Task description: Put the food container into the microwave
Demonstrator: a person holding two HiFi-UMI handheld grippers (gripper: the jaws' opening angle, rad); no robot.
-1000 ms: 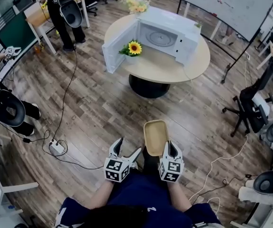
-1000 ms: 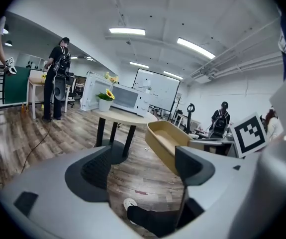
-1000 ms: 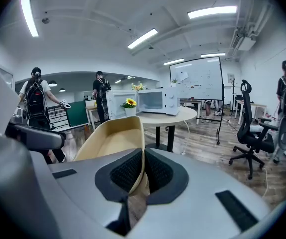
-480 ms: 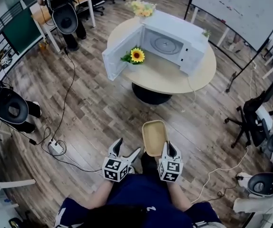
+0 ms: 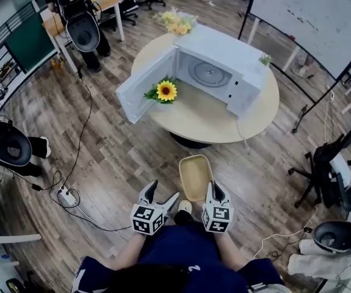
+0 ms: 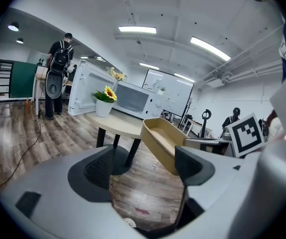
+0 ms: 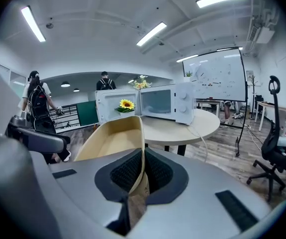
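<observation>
The person holds both grippers low and close in front of the torso (image 5: pixel 184 249), side by side, with the jaws pointing forward and the marker cubes (image 5: pixel 149 218) facing up. The left gripper (image 5: pixel 165 191) angles slightly inward. Its jaws stand wide apart with nothing between them, as the left gripper view (image 6: pixel 145 176) shows. The right gripper (image 5: pixel 212 187) has its jaws pressed together on the near wall of the food container (image 7: pixel 110 138), one pad inside and one outside. Both forearms (image 5: pixel 129 254) run back toward the body, elbows bent.
</observation>
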